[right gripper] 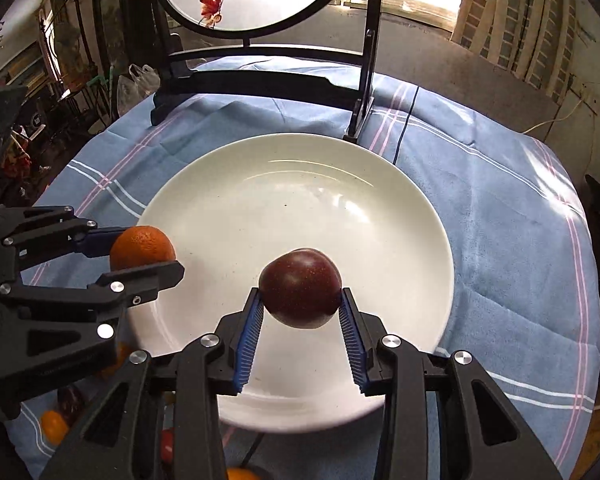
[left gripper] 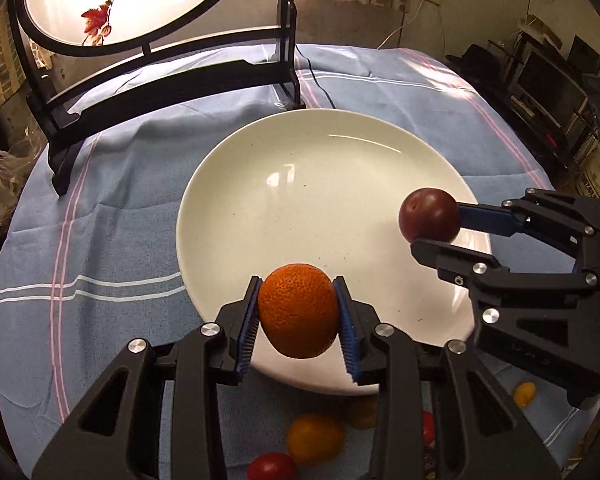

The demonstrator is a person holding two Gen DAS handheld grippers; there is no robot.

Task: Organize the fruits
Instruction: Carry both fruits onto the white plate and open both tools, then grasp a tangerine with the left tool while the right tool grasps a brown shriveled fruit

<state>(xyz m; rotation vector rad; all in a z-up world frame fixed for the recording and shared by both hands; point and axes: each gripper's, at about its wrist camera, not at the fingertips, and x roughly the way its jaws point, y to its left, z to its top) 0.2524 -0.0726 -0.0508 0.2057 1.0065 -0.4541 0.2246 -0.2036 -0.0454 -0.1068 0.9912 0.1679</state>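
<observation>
Two fruits carried over an empty plate, one in each gripper.

A blue striped cloth (right gripper: 500, 220) covers the table, with a round framed screen (left gripper: 140, 0) standing at its far side and a wide white plate (right gripper: 300, 200) in the middle, nothing lying in it. The left gripper (left gripper: 298, 312) is clamped on an orange (left gripper: 298, 310), hanging above the plate's near-left rim; the right gripper (right gripper: 300, 304) is clamped on a dark red plum (right gripper: 300, 288), hanging above the near-right part of the dish. Both claws point steeply down, so the plate lies straight below and slightly ahead of each fruit, and neither has any real long axis to align. The plum sits further in over the dish, so the right hand looks nearer a clean drop. Several small fruits (left gripper: 314, 438) lie on the cloth nearer than the plate.
</observation>
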